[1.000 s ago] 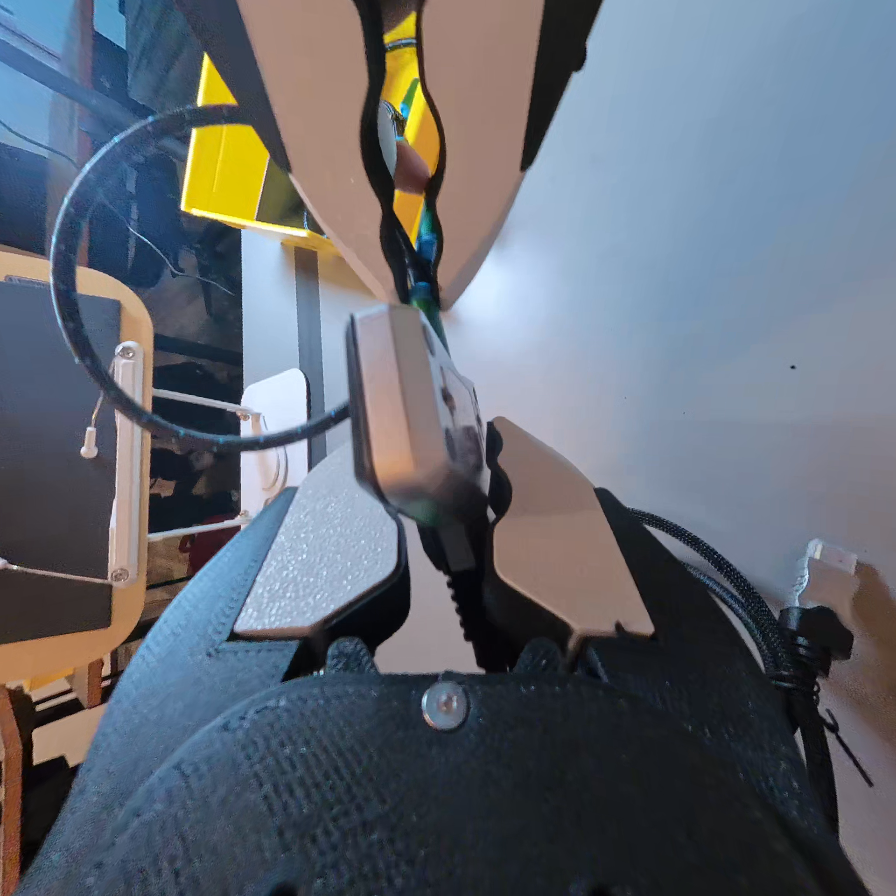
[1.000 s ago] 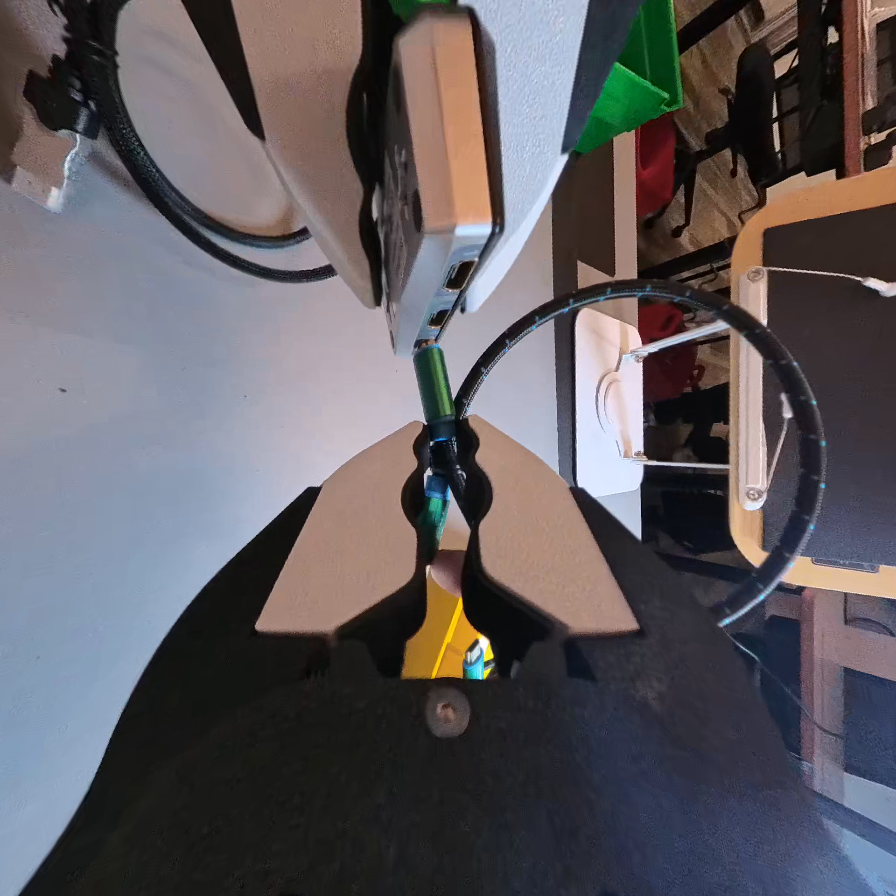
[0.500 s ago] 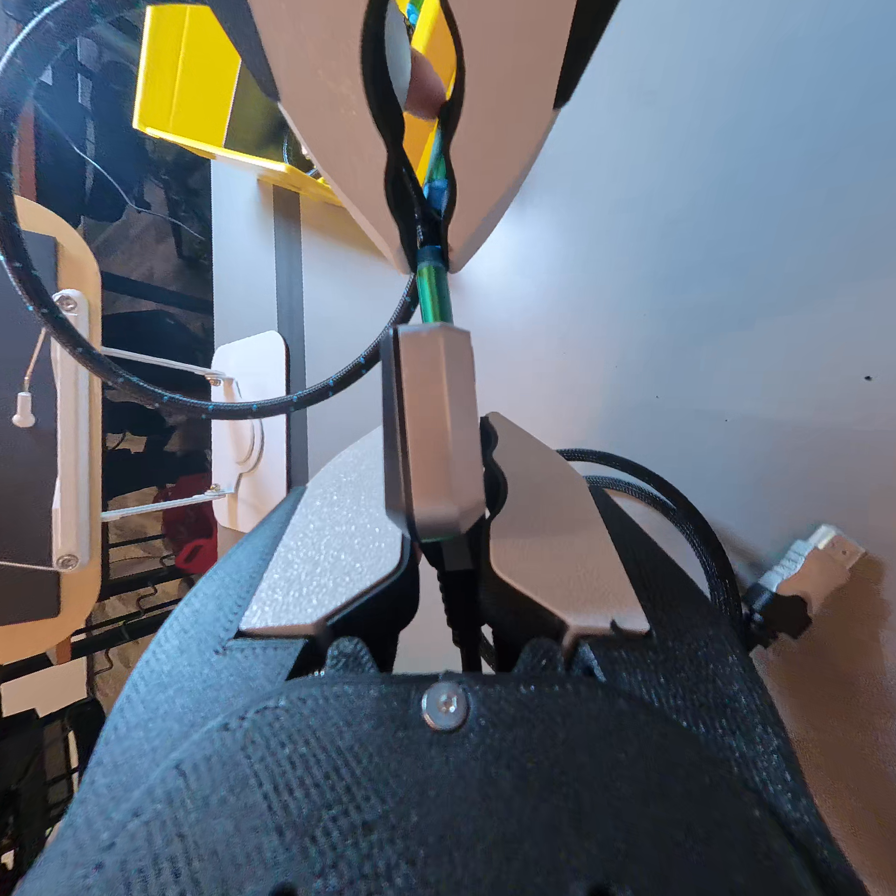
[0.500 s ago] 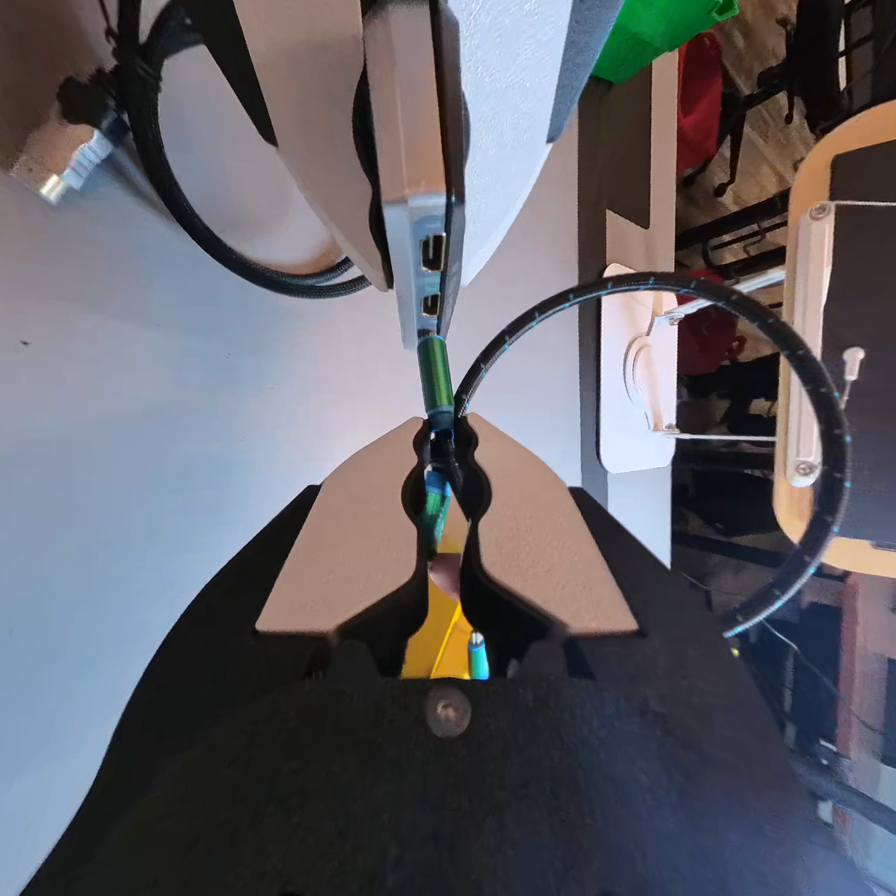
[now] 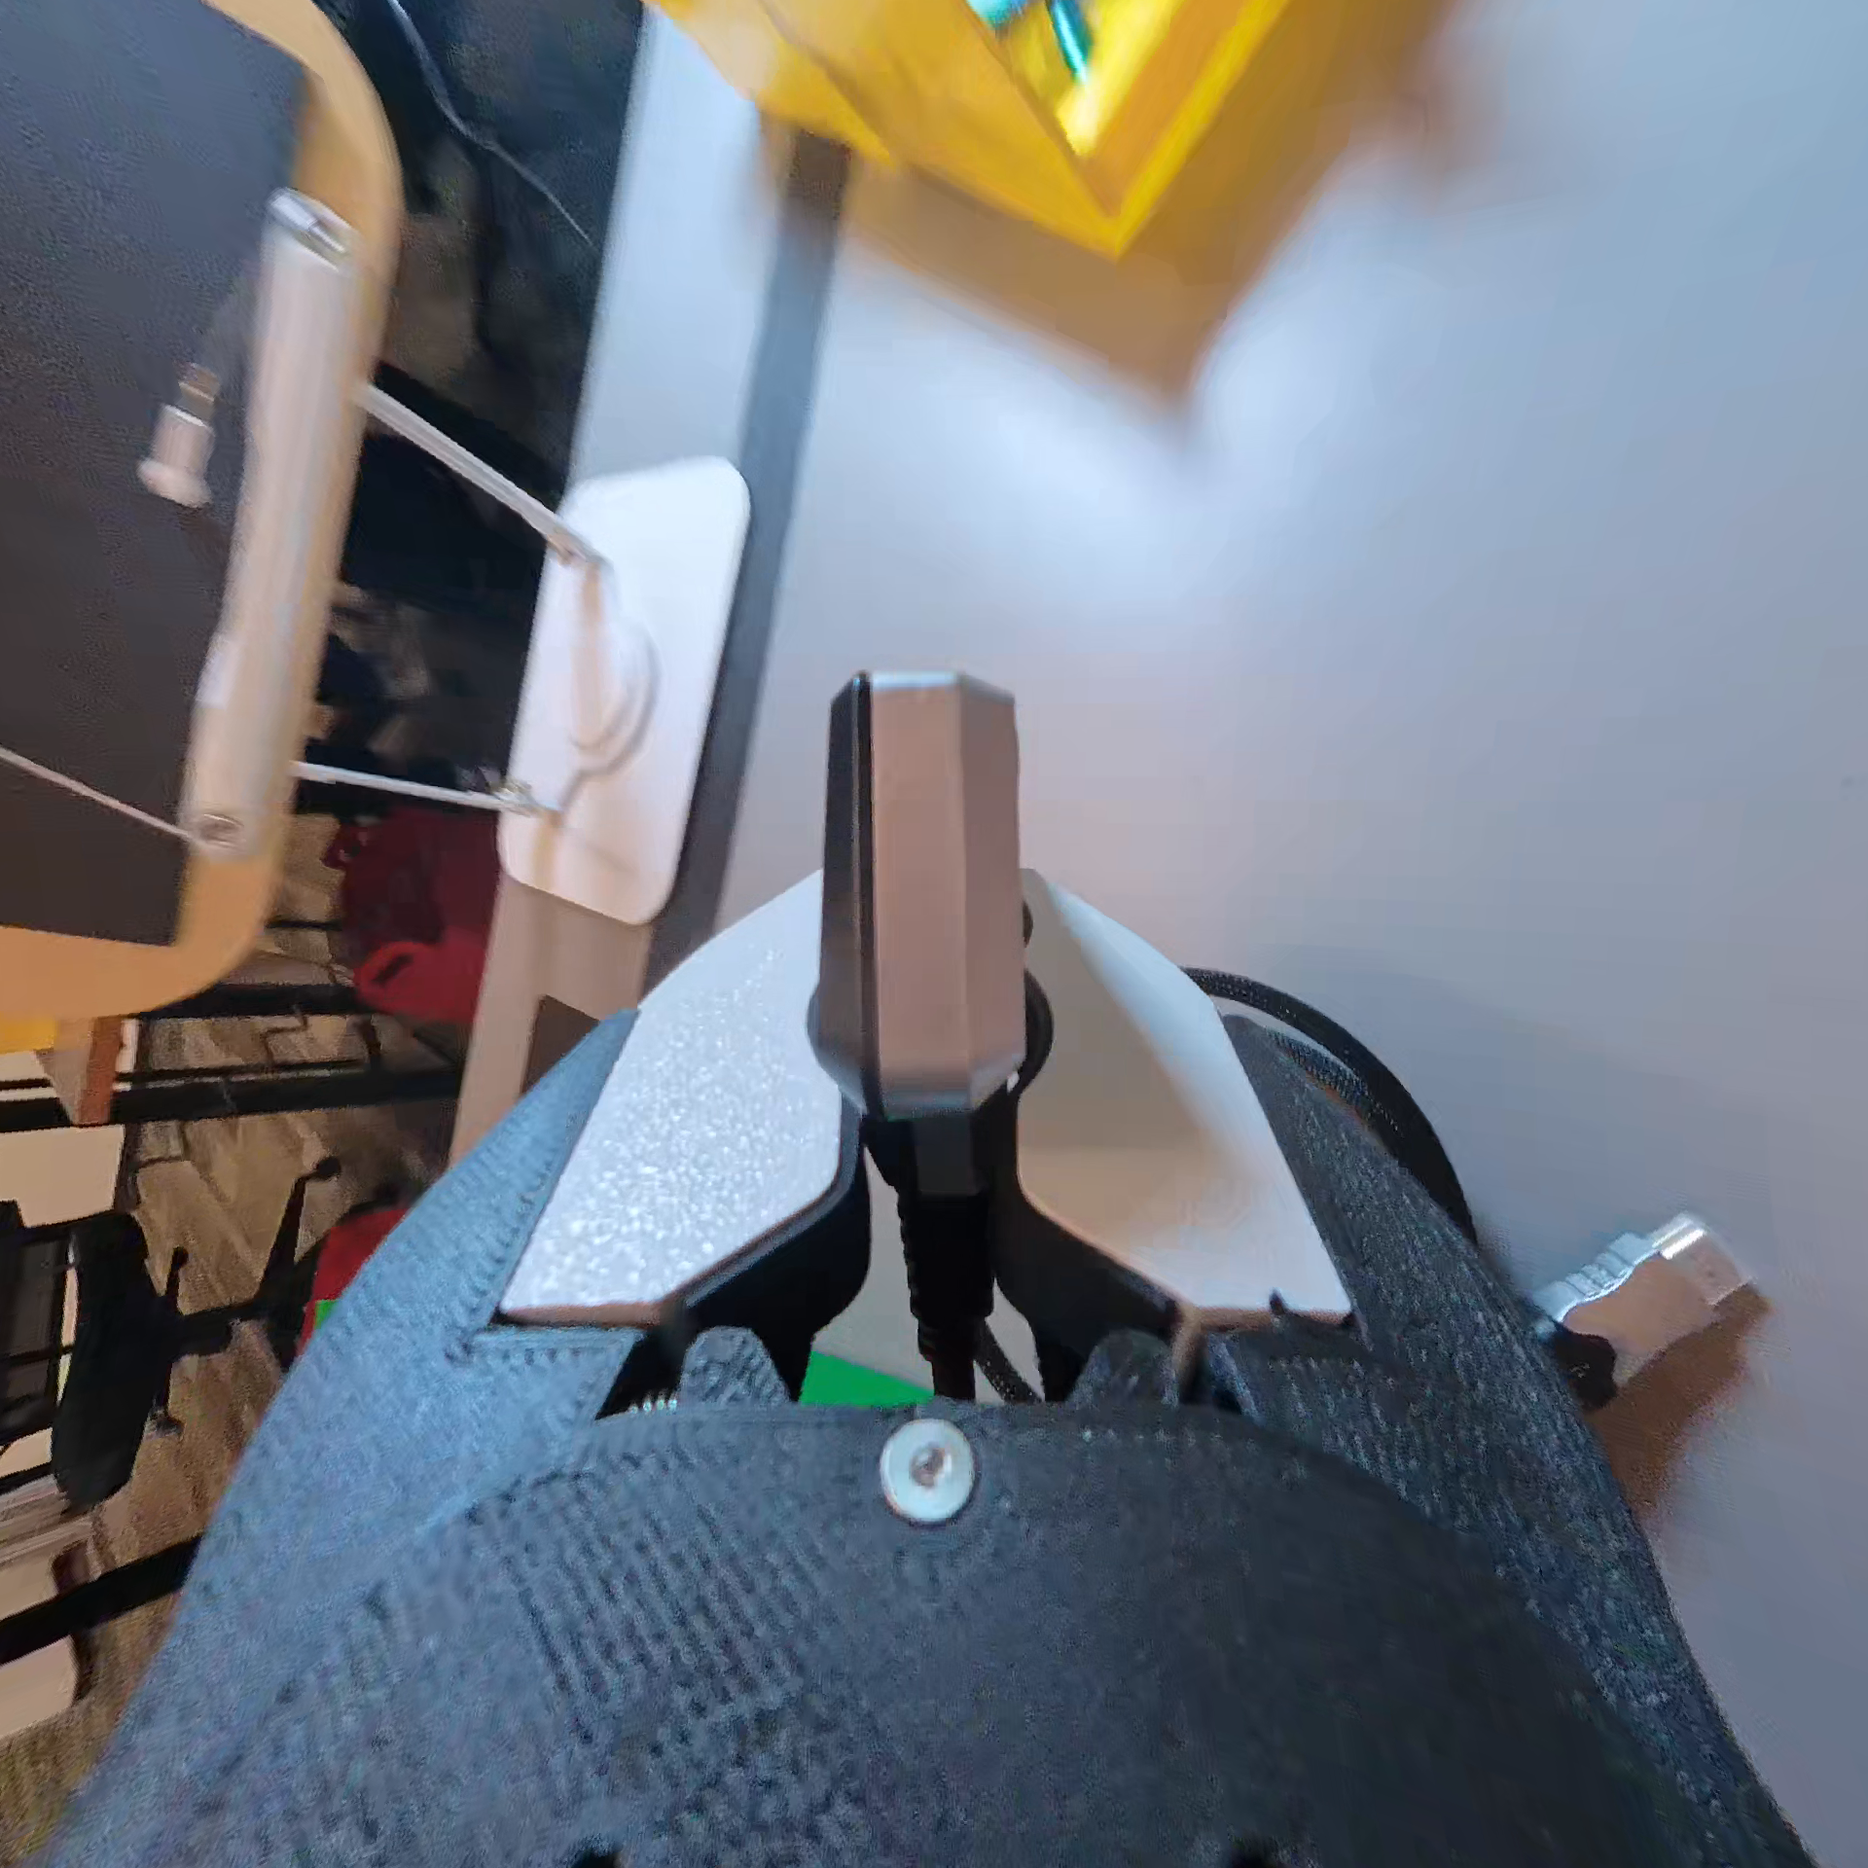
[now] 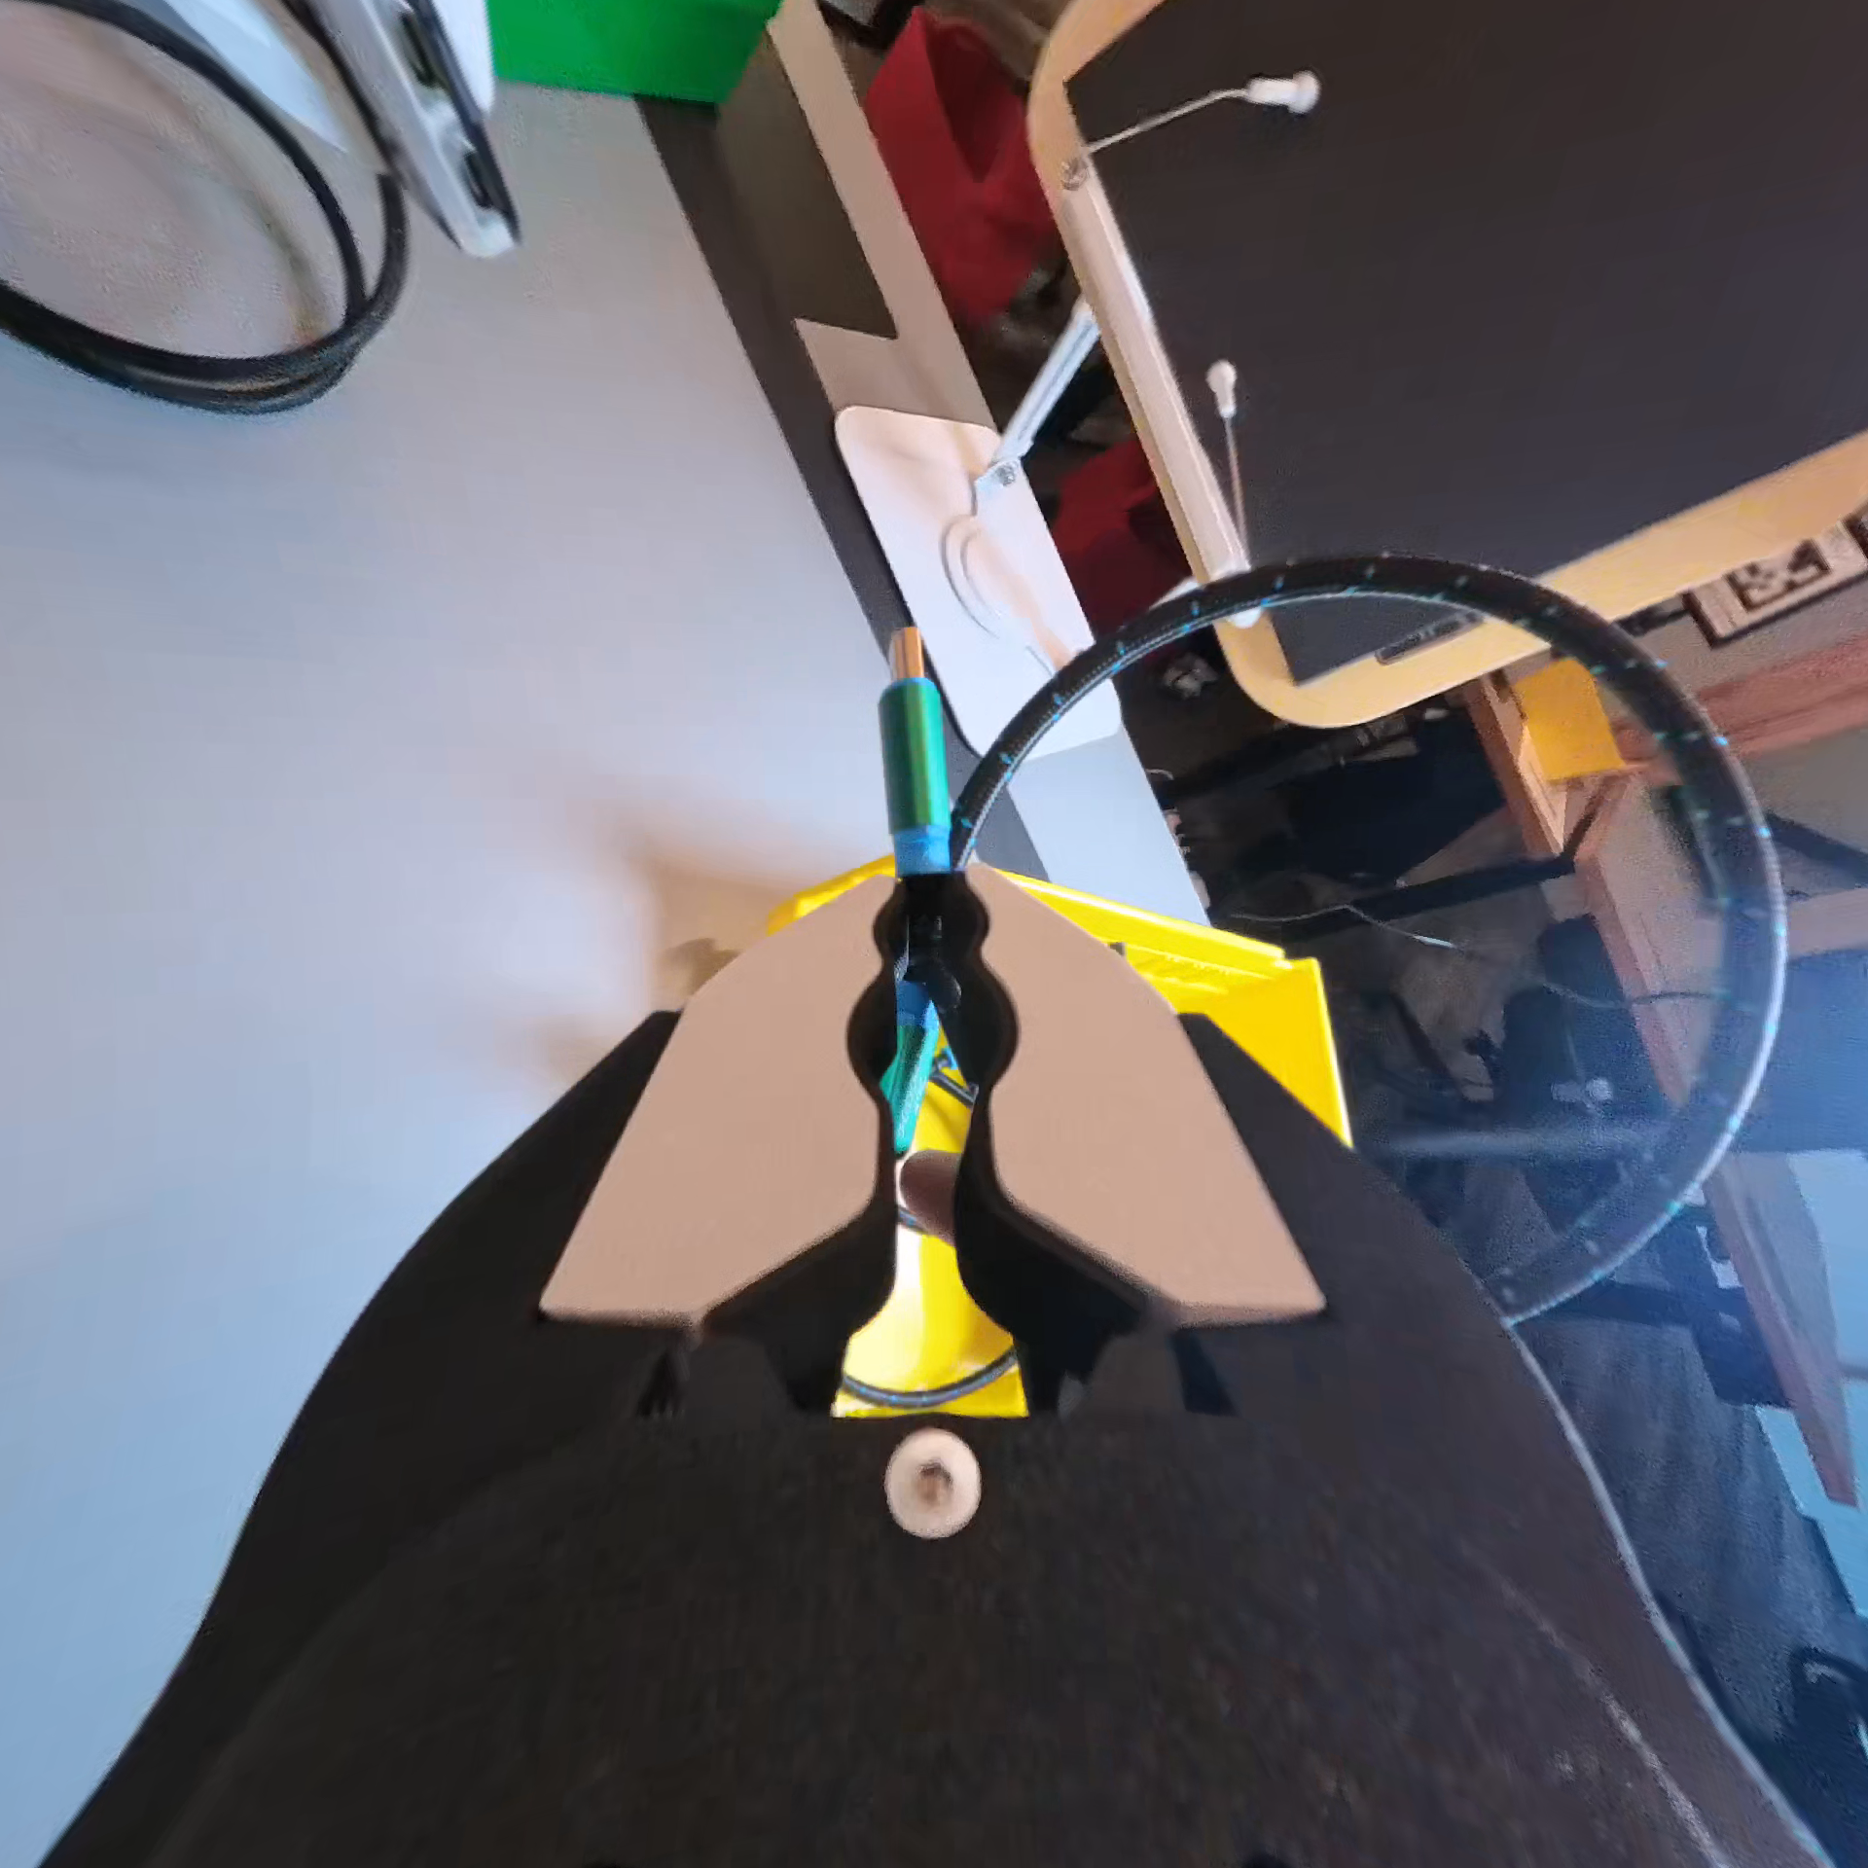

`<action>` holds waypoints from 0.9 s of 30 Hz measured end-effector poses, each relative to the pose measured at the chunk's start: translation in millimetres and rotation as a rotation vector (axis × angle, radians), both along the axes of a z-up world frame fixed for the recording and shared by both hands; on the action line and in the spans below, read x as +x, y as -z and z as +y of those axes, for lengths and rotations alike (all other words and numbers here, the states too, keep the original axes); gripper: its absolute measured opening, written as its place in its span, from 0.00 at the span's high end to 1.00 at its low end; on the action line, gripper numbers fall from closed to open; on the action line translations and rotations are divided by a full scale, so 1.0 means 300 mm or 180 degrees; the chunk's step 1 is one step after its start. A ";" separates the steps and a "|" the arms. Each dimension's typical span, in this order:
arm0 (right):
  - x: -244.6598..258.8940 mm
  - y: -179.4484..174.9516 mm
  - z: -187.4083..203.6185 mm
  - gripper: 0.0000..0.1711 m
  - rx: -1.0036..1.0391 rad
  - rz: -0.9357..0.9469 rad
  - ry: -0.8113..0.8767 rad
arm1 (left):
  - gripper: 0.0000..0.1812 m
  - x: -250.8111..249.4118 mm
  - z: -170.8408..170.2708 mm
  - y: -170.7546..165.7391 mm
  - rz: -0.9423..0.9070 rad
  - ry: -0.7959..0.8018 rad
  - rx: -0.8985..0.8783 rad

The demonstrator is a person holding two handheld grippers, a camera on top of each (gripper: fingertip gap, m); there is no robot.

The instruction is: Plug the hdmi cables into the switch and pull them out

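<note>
left gripper (image 5: 935, 1021): clamped on the switch (image 5: 920, 900), held on edge above the table (image 5: 1415, 708) | right gripper (image 6: 935, 910): pinched on the cable (image 6: 1415, 809) just behind the green plug (image 6: 913, 763), plug free, well apart from switch | handling (judged): switch light, rigid, smooth; cable springy; hold the plug body, not the braid
</note>
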State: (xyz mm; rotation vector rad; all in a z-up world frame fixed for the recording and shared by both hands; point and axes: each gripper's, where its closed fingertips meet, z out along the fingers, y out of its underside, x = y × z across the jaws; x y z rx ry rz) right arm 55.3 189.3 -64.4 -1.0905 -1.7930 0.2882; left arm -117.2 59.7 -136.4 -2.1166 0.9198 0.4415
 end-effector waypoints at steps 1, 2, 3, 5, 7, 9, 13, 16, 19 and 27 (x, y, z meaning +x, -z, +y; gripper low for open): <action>-0.001 0.015 0.031 0.96 -0.0039 -0.0047 0.0132 | 0.86 0.007 -0.003 -0.036 -0.0037 0.0019 0.0117; 0.003 0.047 0.071 0.96 -0.0071 -0.0151 0.0303 | 0.86 0.007 -0.011 -0.064 -0.0041 0.0020 0.0204; 0.008 0.090 0.120 0.96 -0.0151 -0.0245 0.0510 | 0.86 0.002 -0.017 -0.089 -0.0030 -0.0008 0.0283; 0.034 0.233 0.195 0.96 -0.0825 -0.0585 0.0941 | 0.86 0.001 -0.033 -0.123 -0.0030 -0.0010 0.0358; 0.054 0.338 0.269 0.90 -0.1118 -0.0723 0.1254 | 0.86 0.007 -0.044 -0.153 -0.0016 0.0006 0.0439; 0.046 0.288 0.287 0.84 -0.1107 -0.0413 0.1265 | 0.86 0.013 -0.053 -0.174 0.0020 0.0023 0.0487; 0.020 0.059 0.230 0.84 -0.1196 0.0510 0.0939 | 0.86 0.045 -0.058 -0.200 -0.0089 0.0160 0.0571; 0.003 -0.060 0.109 0.84 -0.1015 0.0786 0.0446 | 0.86 0.094 -0.059 -0.216 -0.0224 0.0338 0.0652; -0.049 -0.147 -0.094 0.84 -0.0909 0.0924 -0.0297 | 0.86 0.170 -0.069 -0.254 -0.0416 0.0601 0.0789; -0.133 -0.156 -0.551 0.80 -0.0698 0.0796 -0.1683 | 0.87 0.385 -0.135 -0.339 -0.0898 0.1356 0.0995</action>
